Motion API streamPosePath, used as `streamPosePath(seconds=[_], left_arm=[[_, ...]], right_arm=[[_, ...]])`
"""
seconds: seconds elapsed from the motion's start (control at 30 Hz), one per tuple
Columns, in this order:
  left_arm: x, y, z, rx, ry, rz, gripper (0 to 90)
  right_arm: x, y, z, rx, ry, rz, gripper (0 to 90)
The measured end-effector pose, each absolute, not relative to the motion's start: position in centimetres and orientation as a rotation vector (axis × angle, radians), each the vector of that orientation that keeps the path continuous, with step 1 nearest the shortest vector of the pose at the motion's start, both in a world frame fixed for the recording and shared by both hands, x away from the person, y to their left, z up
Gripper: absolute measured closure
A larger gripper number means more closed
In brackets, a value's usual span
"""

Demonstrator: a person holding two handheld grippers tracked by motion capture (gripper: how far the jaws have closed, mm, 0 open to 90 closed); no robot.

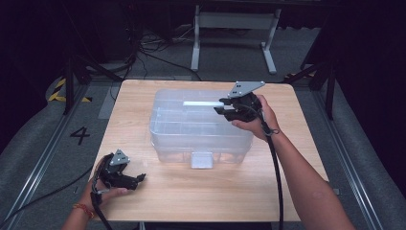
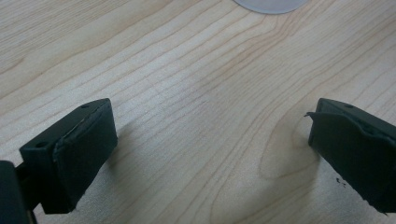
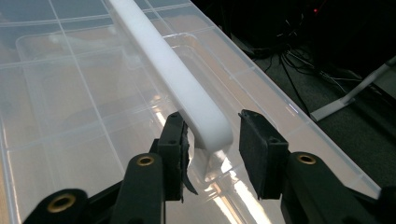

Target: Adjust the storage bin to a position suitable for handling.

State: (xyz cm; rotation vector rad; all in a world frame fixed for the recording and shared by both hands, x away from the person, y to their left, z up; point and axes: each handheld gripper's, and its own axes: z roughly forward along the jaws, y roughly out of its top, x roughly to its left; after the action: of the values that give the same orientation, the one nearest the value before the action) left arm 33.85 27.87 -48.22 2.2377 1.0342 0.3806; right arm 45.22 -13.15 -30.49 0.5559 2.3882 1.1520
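- Plainly, at the left of the high view the left gripper [image 1: 140, 178] rests low on the wooden table [image 1: 297, 143], near its front left corner, well apart from the box; in the left gripper view its jaws are spread wide over bare wood grain with nothing between them.
- Centre of the table: a clear plastic storage box [image 1: 201, 127] with a lid on, a grey latch [image 1: 201, 159] on its near side and a white carry handle [image 1: 201, 103] along the top. Divider lines show through the lid, so it looks like a compartment organiser; I can make out nothing inside.
- Handling, as a judgement: thin transparent plastic of this kind is likely light, fairly stiff but springy in the lid, smooth and slippery on its flat walls, and apt to crack if pinched hard at an edge. The bare walls give pads little purchase.
- Best hold: the white carry handle [image 3: 177, 79], a rounded bar narrow enough to fit between the pads; a grip at one end may let the box tilt, so nearer its middle would carry more level.
- Right side: the right gripper [image 3: 210, 151] is over the box's right end, jaws straddling the end of the handle. One pad looks to be against it and a gap shows beside the other, so not yet pinching.
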Motion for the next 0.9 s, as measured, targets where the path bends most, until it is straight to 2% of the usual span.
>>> streamPosePath(seconds=[0.13,0.37,0.53,0.63,0.77,0.9], left_arm=[[33.8,27.9,-48.2,2.237,1.034,0.382,1.5],[33.8,27.9,-48.2,2.228,1.032,0.39,2.9],[33.7,28.1,-48.1,2.193,1.043,0.394,15.3],[33.7,28.1,-48.1,2.189,1.047,0.401,16.7],[33.8,28.1,-47.8,2.201,1.047,0.403,24.8],[33.7,27.7,-47.2,2.228,1.043,0.421,26.2]], right_arm=[[45.1,-12.6,-30.5,0.54,2.393,1.159,69.4],[45.2,-12.6,-30.4,0.547,2.392,1.165,69.7],[45.8,-12.7,-30.2,0.576,2.426,1.187,69.8],[45.9,-12.6,-30.0,0.571,2.423,1.172,69.8],[46.1,-12.6,-29.9,0.573,2.429,1.171,69.8],[46.2,-12.5,-29.6,0.584,2.423,1.167,69.6]])
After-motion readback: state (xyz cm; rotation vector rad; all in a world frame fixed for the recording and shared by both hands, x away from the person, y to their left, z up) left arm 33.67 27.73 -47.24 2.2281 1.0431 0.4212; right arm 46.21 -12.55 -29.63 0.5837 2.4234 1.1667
